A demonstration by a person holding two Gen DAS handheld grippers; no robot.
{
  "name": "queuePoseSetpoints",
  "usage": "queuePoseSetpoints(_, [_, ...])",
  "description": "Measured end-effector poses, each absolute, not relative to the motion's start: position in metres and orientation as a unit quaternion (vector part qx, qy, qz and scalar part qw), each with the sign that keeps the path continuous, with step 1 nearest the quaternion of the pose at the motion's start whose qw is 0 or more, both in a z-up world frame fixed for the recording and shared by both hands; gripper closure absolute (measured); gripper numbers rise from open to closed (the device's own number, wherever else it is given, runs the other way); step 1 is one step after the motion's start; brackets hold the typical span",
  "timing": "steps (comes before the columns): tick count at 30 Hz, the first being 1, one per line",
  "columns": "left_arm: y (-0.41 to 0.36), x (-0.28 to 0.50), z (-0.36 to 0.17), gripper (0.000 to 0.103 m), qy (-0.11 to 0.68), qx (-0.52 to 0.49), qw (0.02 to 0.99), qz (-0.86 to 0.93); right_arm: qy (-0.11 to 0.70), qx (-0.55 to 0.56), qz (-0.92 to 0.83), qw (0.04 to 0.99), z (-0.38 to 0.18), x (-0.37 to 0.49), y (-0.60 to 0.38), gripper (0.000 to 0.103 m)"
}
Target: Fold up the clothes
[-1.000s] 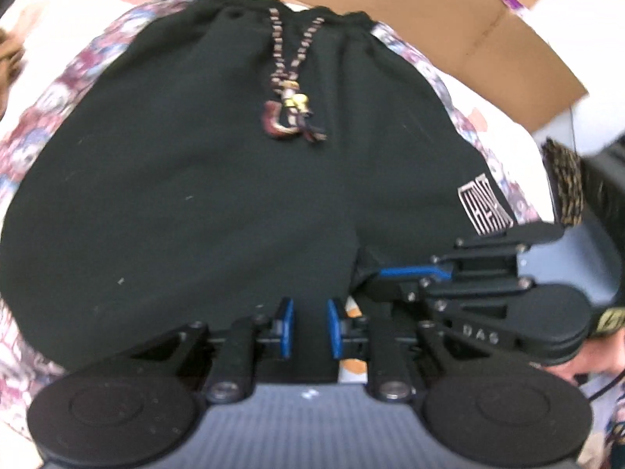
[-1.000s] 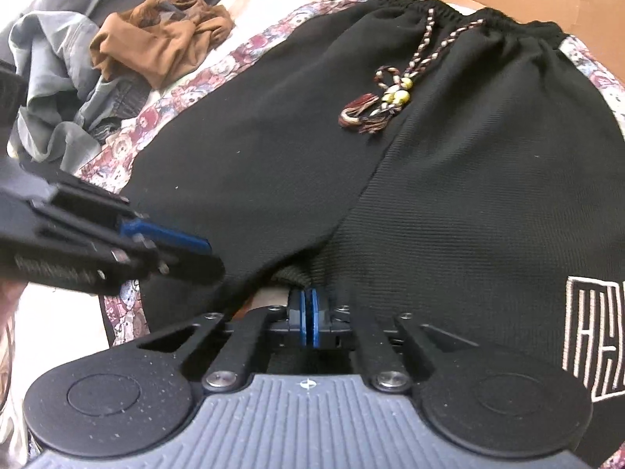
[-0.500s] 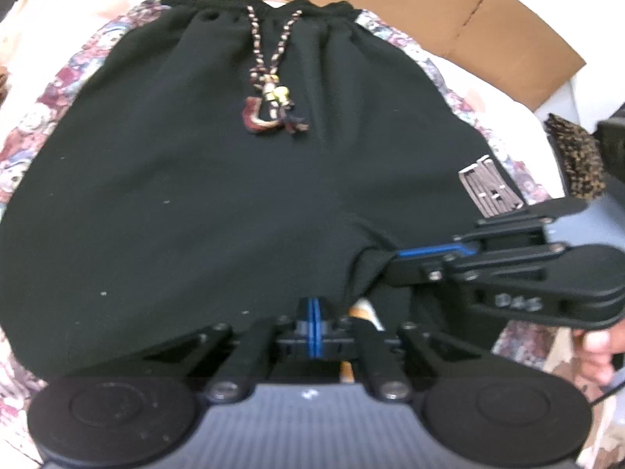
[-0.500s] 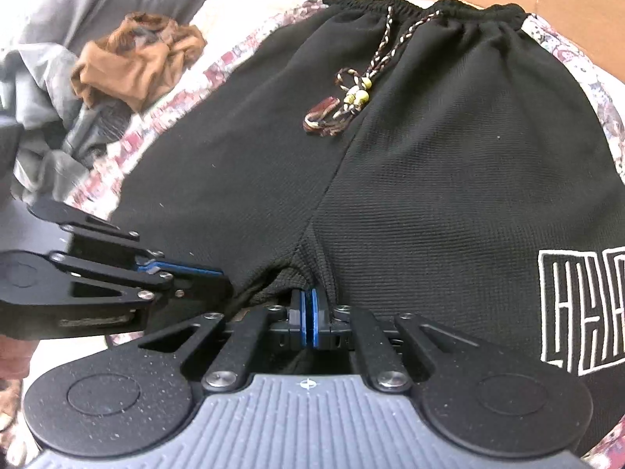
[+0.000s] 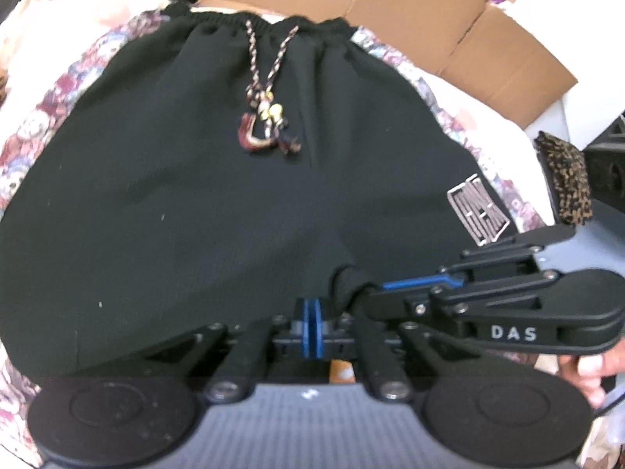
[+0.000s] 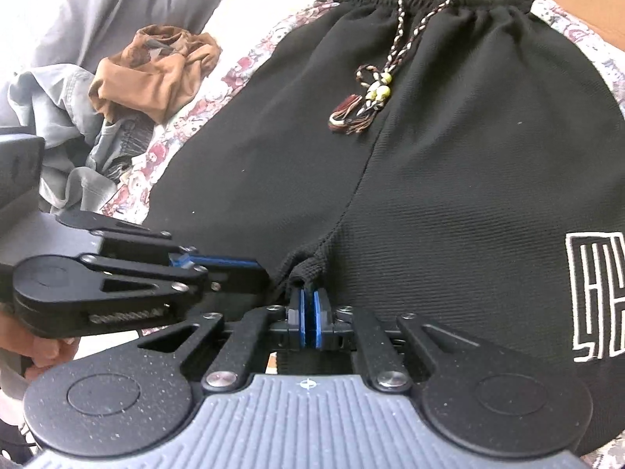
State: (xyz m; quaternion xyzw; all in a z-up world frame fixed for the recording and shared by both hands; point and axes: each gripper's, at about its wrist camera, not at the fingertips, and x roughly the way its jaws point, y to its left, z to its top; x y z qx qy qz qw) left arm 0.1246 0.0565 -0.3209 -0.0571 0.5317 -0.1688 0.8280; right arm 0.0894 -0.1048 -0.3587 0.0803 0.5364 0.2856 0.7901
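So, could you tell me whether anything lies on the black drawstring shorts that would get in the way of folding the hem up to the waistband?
Nothing visible does. Only the black drawstring shorts' own braided beaded drawstring rests there; the crumpled brown garment lies aside.

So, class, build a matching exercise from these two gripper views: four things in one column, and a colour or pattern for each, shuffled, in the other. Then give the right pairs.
Things:
1. shorts
2. crumpled garment
3. logo
4. cardboard

Colours or patterns:
A. white line design
B. plain black
C. light brown, flat and stiff
D. orange-brown, soft and bunched

Pairs: 1-B, 2-D, 3-A, 4-C.
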Motion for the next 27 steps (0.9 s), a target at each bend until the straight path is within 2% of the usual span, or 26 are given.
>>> queuePoseSetpoints(4, [0.048, 0.122, -0.315, 0.090, 0.517, -0.041, 0.835, -0.186, 0.534, 0.085, 0.283, 0.793, -0.354, 0.091, -0.112, 0.096])
queuePoseSetpoints(14, [0.022, 0.119, -0.341, 0.090, 0.507, 0.034, 0.836, -0.205, 0.534, 0.098, 0.247, 0.803, -0.346, 0.085, -0.144, 0.096])
queuePoseSetpoints(16, [0.016, 0.118, -0.342, 0.091, 0.502, 0.058, 0.837, -0.210, 0.533, 0.092, 0.242, 0.806, -0.342, 0.080, -0.151, 0.096])
queuePoseSetpoints(18, [0.013, 0.118, -0.340, 0.098, 0.502, 0.066, 0.835, -0.216, 0.532, 0.086, 0.238, 0.808, -0.338, 0.075, -0.157, 0.096])
queuePoseSetpoints(27, [0.013, 0.109, -0.302, 0.100, 0.509, 0.058, 0.829, -0.223, 0.529, 0.090, 0.197, 0.821, -0.316, 0.058, -0.200, 0.096])
